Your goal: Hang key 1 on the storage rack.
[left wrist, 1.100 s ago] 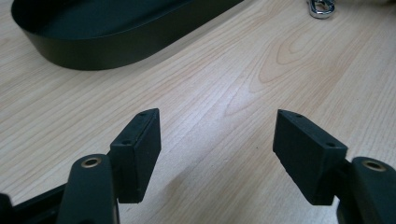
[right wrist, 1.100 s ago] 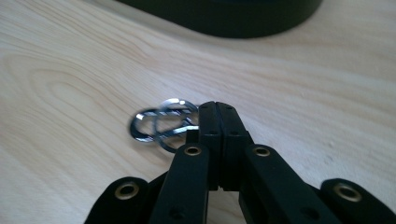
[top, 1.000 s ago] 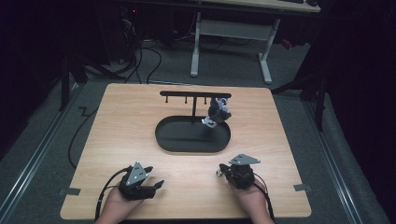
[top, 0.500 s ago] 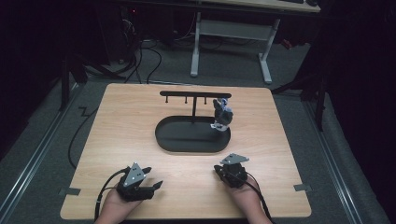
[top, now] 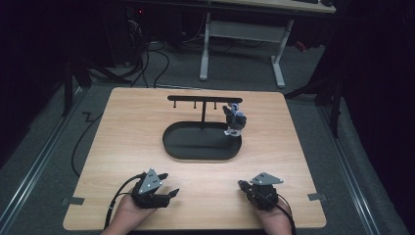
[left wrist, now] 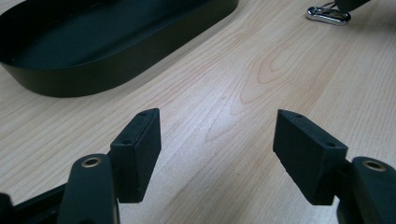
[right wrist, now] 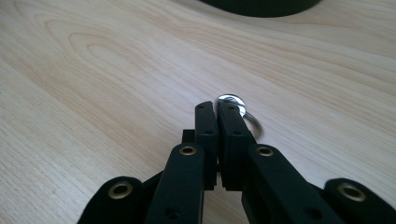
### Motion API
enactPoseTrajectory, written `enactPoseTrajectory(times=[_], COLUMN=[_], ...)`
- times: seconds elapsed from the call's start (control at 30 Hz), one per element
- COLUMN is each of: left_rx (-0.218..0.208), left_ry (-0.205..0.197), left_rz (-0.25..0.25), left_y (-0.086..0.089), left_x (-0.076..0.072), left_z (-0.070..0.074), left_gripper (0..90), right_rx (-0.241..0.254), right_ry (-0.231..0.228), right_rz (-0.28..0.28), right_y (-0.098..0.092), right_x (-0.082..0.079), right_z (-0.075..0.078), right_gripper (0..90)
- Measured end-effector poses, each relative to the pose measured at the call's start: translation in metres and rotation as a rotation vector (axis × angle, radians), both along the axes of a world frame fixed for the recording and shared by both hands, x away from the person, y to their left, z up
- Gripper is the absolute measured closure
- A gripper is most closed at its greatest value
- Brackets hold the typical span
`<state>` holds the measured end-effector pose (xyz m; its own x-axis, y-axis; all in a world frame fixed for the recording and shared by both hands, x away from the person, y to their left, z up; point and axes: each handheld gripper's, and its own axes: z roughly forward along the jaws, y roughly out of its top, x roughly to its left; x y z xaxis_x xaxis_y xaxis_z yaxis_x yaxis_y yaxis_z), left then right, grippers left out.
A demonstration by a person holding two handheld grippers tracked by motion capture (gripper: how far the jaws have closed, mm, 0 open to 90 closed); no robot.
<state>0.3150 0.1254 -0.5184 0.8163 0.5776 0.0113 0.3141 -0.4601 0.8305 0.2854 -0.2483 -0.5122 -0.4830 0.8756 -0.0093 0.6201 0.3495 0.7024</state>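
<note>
Two claws low, one on a metal ring

High view: both hands rest at the bottom of the frame; the black tray (top: 201,142) with its hook rack (top: 204,99) sits mid-surface, a small figure (top: 235,121) hanging at right.

Left gripper view: left claw (left wrist: 217,149) spread apart, empty.

Right gripper view: right claw (right wrist: 218,122) pressed together over a shiny keyring (right wrist: 232,100) (grip unclear), likely readying it for a hook.
</note>
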Motion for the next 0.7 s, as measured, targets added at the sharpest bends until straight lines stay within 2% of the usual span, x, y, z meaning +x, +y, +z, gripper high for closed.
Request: enactPoseTrajectory(times=[0.1, 0.13, 0.2, 0.33, 0.53, 0.57, 0.7], left_rx=[0.005, 0.004, 0.003, 0.004, 0.006, 0.004, 0.009], left_ry=[-0.004, -0.003, -0.004, -0.004, -0.004, -0.002, 0.000], left_rz=[-0.006, -0.006, -0.006, -0.003, 0.008, 0.014, 0.024], left_y=[-0.002, -0.002, -0.002, 0.000, 0.004, 0.006, 0.010], left_x=[0.001, 0.001, 0.001, 0.000, -0.002, -0.003, -0.004], left_z=[0.000, 0.000, 0.000, 0.000, 0.000, -0.001, -0.001], left_gripper=[33.0, 33.0, 33.0, 33.0, 33.0, 33.0, 33.0], right_rx=[0.022, 0.050, 0.063, 0.038, 0.011, 0.015, 0.000], right_ry=[-0.001, -0.001, 0.002, 0.042, 0.020, 0.005, -0.006], right_rz=[-0.022, -0.006, 0.011, 0.084, 0.071, 0.051, 0.028], right_y=[-0.007, -0.011, -0.011, 0.004, 0.008, 0.006, 0.001], right_x=[-0.001, -0.002, -0.003, -0.002, 0.007, 0.014, 0.023], right_z=[0.002, 0.004, 0.005, -0.002, -0.003, -0.002, -0.002], right_gripper=[88.1, 88.2, 88.2, 88.4, 86.9, 86.5, 86.1])
